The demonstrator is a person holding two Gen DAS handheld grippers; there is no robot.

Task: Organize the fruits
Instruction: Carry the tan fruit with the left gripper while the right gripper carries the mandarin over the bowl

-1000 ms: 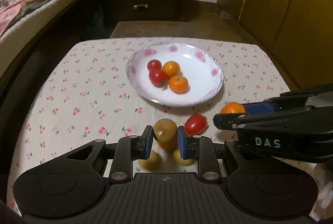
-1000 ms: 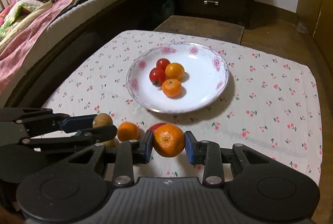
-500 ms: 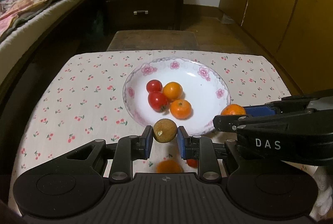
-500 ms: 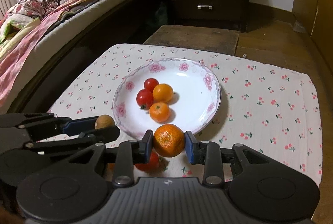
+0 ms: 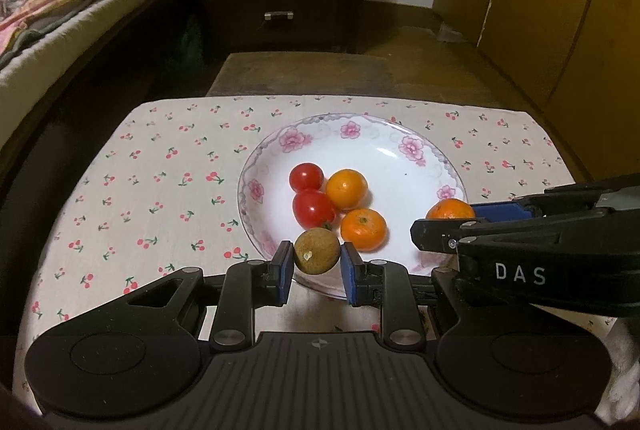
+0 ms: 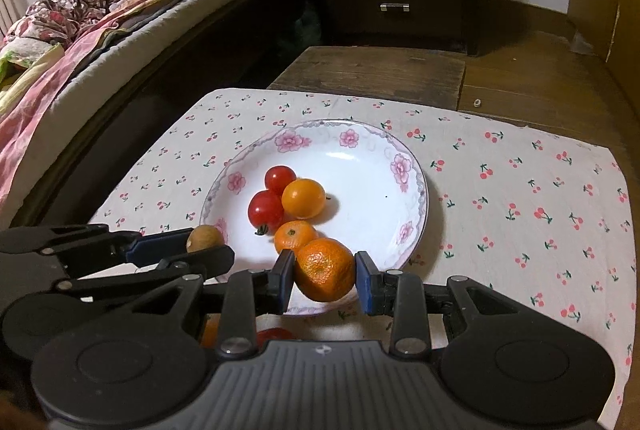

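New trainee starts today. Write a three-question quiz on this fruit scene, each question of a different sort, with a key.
1. True or false: the left claw grips a red tomato.
2. How many fruits lie in the floral plate, not counting any still held?
A. two
B. four
C. six
3. Fill in: the right claw is shut on a ____.

Key
1. False. It holds a round brown fruit.
2. B. Two cherry tomatoes and two small oranges.
3. mandarin, held over the plate's near rim.
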